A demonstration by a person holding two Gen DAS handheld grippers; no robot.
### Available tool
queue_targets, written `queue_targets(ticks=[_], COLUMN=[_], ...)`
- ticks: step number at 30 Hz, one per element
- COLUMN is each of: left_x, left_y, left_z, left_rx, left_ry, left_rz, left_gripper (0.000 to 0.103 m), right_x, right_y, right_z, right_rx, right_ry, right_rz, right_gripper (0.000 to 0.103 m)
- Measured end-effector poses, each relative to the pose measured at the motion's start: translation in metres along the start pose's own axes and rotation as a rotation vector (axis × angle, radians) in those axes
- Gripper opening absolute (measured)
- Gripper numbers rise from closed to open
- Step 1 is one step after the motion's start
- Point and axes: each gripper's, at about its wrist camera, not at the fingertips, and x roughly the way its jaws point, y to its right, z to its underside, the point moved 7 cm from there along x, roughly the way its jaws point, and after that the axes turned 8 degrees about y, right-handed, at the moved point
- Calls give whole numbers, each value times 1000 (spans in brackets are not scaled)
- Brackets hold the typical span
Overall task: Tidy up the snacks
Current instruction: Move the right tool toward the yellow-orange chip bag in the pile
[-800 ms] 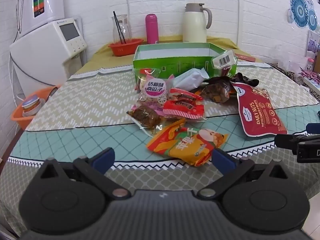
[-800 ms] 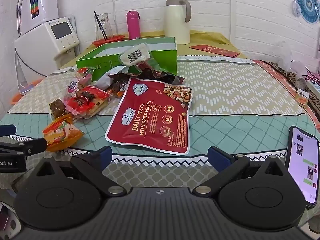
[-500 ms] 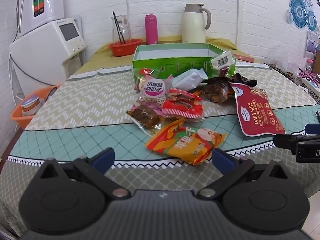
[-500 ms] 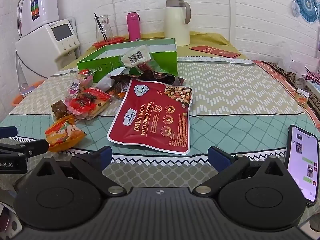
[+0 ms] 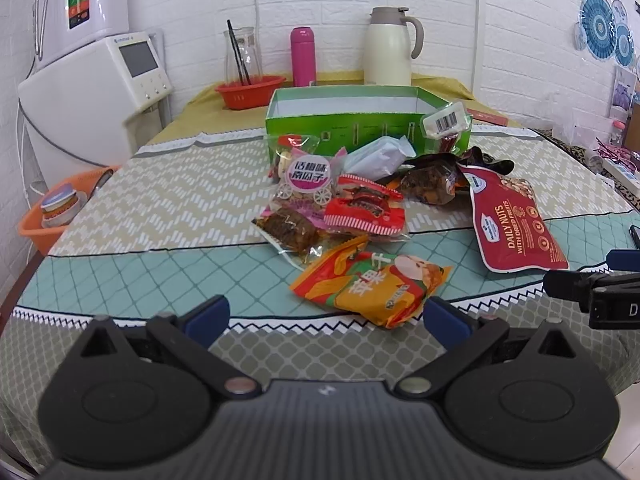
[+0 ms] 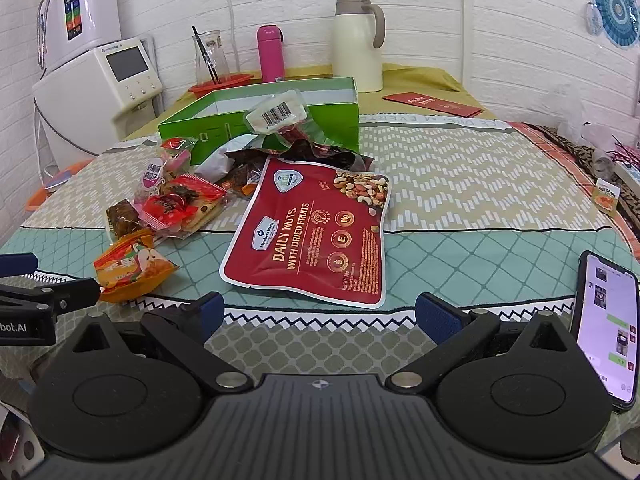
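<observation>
A heap of snack packets lies mid-table in front of an open green box [image 5: 360, 120] [image 6: 332, 118]. Nearest me is an orange-yellow packet [image 5: 372, 282] [image 6: 132, 270]; behind it are a red packet [image 5: 366, 210] [image 6: 180, 204] and a pink-labelled bag [image 5: 308, 178]. The red Daily Nuts pouch [image 5: 516, 224] [image 6: 312, 240] lies flat to the right. My left gripper [image 5: 324, 316] stands open just short of the orange packet. Just before the nuts pouch my right gripper [image 6: 320, 314] is open too. Nothing is between either pair of fingers.
A phone [image 6: 608, 332] with its screen lit lies at the table's near right edge. Behind the box stand a cream jug [image 5: 390, 48], a pink flask [image 5: 303, 56] and a red bowl [image 5: 250, 90]. A white dispenser [image 5: 92, 88] and an orange basket [image 5: 60, 208] are on the left.
Both views have drifted slightly; the snacks sit a little lower and nearer in the right wrist view. No packet has moved, and both grippers have stayed open.
</observation>
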Motion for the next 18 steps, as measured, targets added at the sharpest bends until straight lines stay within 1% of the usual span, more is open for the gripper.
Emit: queue_targets(ticks=[18], left_x=[1], left_y=[1], left_z=[1], left_rx=[-5], left_ry=[-3], left_rz=[2], left_gripper=[103], right_x=[1], right_y=[-3], right_z=[0], right_rx=[-4], right_ry=[0], right_rz=[-4], right_gripper=[103])
